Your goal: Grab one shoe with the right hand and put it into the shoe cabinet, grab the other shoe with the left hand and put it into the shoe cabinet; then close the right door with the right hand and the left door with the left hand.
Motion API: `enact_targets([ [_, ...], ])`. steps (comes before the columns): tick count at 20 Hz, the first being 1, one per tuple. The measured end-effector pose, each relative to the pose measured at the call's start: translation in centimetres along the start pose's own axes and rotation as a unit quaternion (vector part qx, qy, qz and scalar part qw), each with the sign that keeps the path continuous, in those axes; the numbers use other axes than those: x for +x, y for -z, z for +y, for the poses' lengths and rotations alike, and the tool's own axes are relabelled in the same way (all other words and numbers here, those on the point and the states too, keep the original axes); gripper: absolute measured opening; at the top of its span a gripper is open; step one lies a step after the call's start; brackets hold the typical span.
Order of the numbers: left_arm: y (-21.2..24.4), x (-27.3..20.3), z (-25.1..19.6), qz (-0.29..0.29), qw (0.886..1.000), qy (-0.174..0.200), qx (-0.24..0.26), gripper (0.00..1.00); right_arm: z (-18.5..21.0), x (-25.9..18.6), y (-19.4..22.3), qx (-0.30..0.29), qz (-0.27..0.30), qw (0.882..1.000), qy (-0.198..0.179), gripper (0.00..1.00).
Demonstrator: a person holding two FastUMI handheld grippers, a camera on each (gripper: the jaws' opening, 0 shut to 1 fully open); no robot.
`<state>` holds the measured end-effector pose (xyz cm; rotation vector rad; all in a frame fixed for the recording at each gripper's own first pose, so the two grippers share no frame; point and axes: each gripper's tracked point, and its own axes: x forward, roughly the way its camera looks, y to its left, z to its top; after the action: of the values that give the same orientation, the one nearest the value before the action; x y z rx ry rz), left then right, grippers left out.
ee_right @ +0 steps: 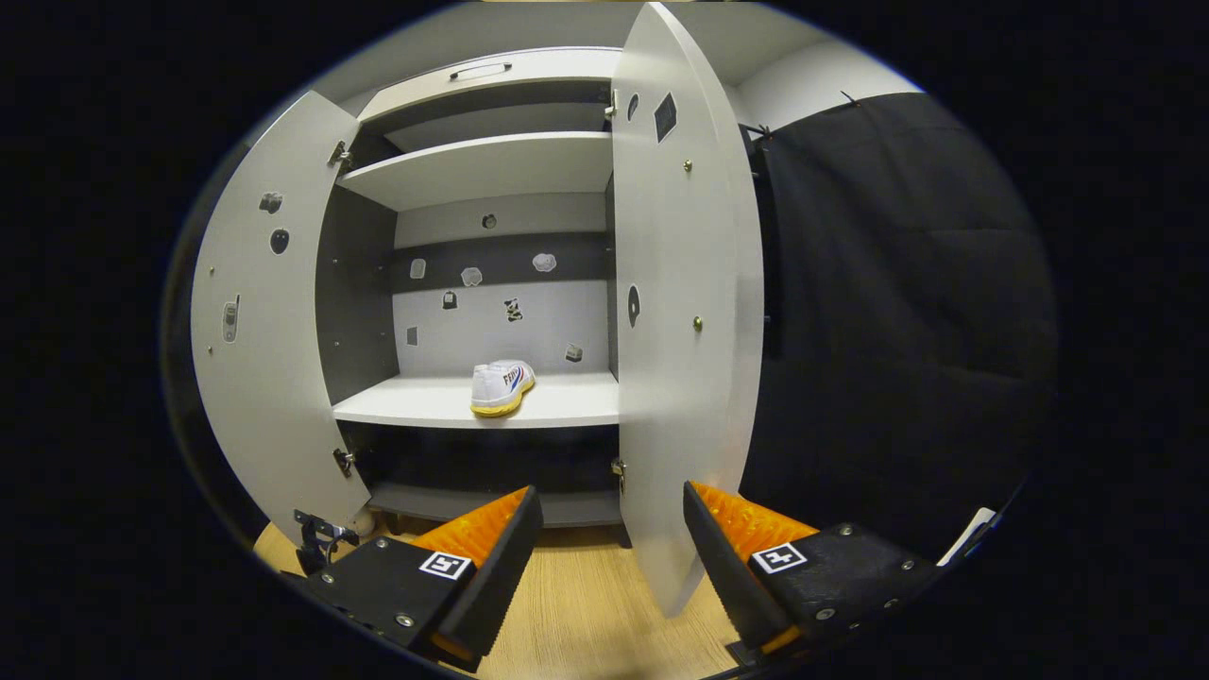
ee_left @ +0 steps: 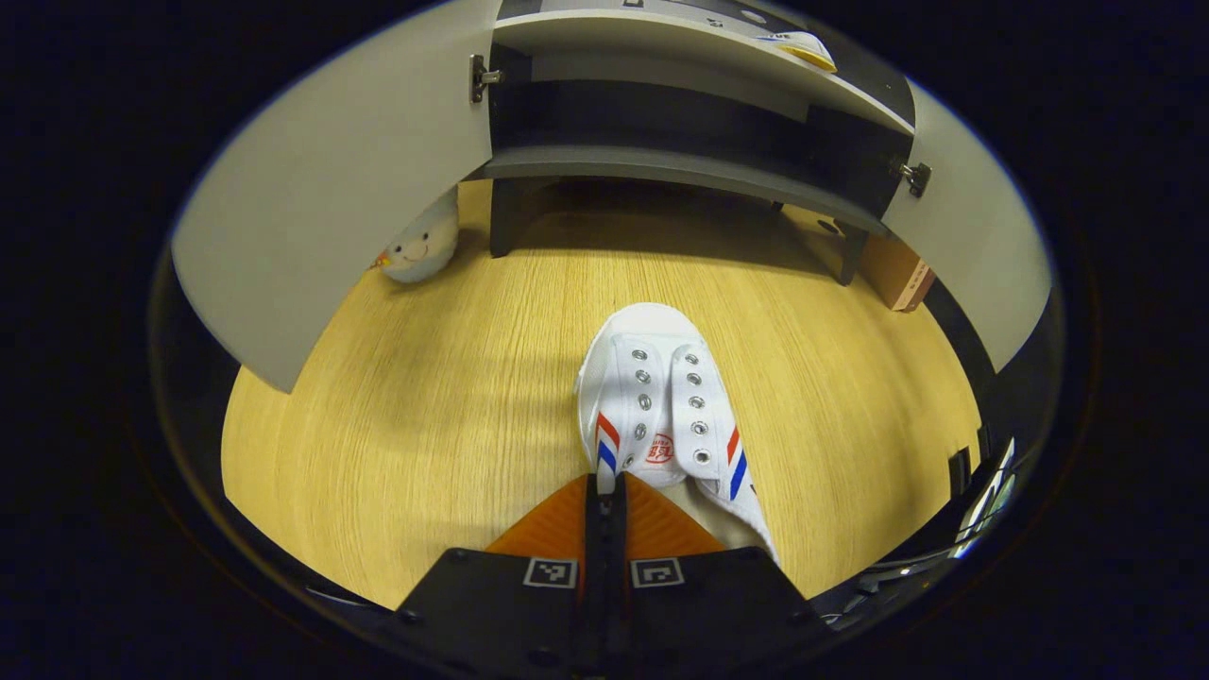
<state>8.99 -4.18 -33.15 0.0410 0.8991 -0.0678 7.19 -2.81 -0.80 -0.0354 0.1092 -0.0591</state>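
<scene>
A white sneaker (ee_left: 661,406) with red and blue side stripes lies on the wooden floor, toe toward the cabinet. My left gripper (ee_left: 604,491) is shut on the sneaker's left collar edge at its heel end. The second white sneaker (ee_right: 501,387) rests on the middle shelf (ee_right: 567,401) of the shoe cabinet, and its yellow sole (ee_left: 803,49) peeks over the shelf in the left gripper view. My right gripper (ee_right: 609,552) hangs open in front of the cabinet, holding nothing. Both doors stand open: the left door (ee_right: 269,331) and the right door (ee_right: 675,312).
A small white plush toy (ee_left: 422,247) sits on the floor behind the left door (ee_left: 331,198). A brown box (ee_left: 902,274) stands by the cabinet's right leg. The right door's lower edge hangs between my right fingers in the view. Black cloth (ee_right: 897,331) lies to the right.
</scene>
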Motion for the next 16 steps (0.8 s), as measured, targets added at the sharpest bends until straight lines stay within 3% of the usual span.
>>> enact_targets([
  [9,-7.8,-9.7,3.2,-0.076,0.997,0.016,0.019,0.06,2.3,-0.4,-1.6,0.001,-0.025,0.999,-0.024,0.92],
  [16,-16.1,-18.0,5.2,-0.157,0.987,0.035,0.019,0.06,2.9,-1.0,-2.3,-0.001,-0.035,0.999,-0.032,0.93],
])
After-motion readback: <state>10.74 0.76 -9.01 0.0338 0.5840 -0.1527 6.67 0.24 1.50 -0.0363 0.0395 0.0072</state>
